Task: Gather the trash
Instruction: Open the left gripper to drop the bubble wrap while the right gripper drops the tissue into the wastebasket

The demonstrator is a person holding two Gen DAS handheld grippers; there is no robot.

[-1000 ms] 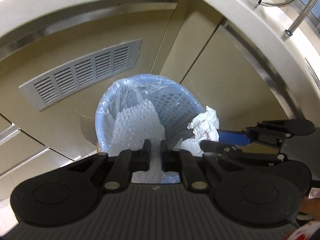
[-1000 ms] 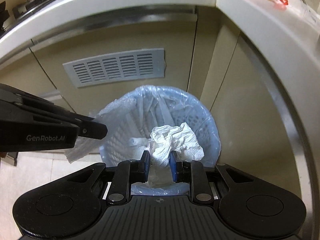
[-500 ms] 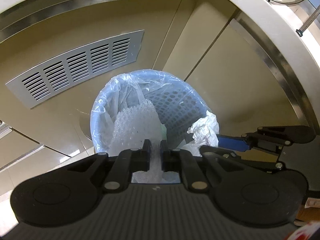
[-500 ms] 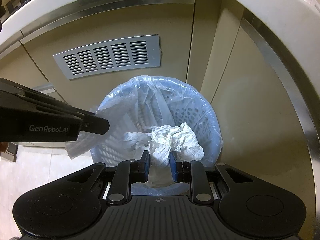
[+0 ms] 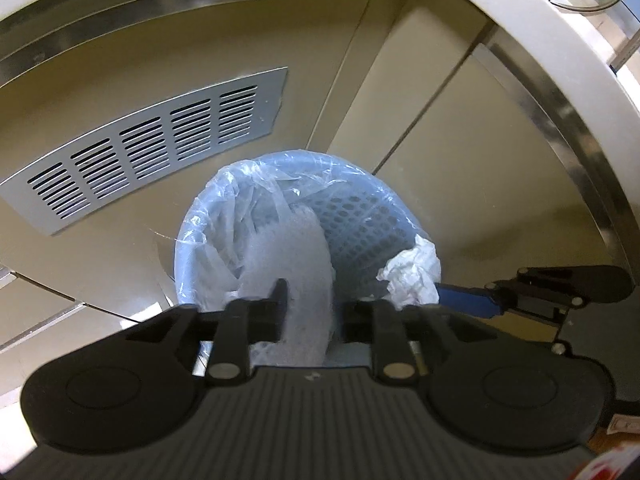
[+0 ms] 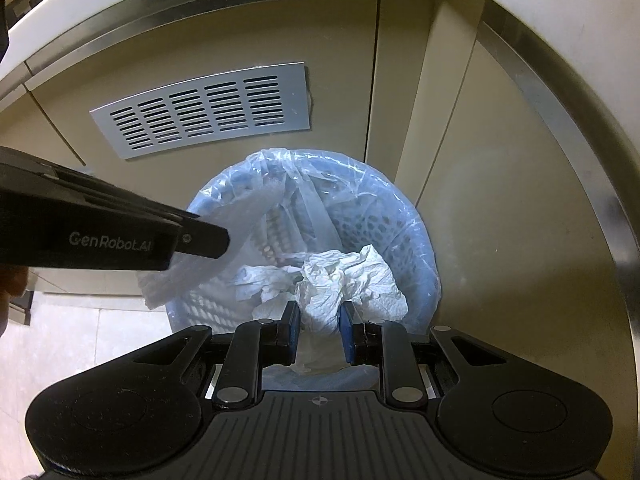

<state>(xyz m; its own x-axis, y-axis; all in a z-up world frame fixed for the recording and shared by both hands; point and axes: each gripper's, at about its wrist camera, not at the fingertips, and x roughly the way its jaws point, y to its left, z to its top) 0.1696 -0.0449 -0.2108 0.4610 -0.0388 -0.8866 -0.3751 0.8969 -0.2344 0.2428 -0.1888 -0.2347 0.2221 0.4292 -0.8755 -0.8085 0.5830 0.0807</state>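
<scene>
A blue perforated trash basket [image 5: 360,216] lined with a clear bag stands on the floor against the cabinets; it also shows in the right wrist view [image 6: 424,248]. My left gripper [image 5: 308,304] is above it with its jaws spread, and a sheet of bubble wrap [image 5: 292,264] is blurred between them, hanging over the basket. In the right wrist view the bubble wrap [image 6: 188,276] droops below the left gripper [image 6: 200,236]. My right gripper [image 6: 319,322] is shut on a crumpled white paper towel [image 6: 352,276] just above the basket; the towel also shows in the left wrist view [image 5: 412,272].
Beige cabinet doors with a grey vent grille [image 5: 152,148] stand behind the basket. A white countertop edge [image 5: 540,28] overhangs above and to the right. Pale floor tiles [image 6: 80,340] lie at the left. More crumpled paper [image 6: 260,280] lies inside the basket.
My left gripper has opened and the bubble wrap slips between the jaws. Both grippers have come lower and closer over the basket. The right gripper still holds the paper towel.
</scene>
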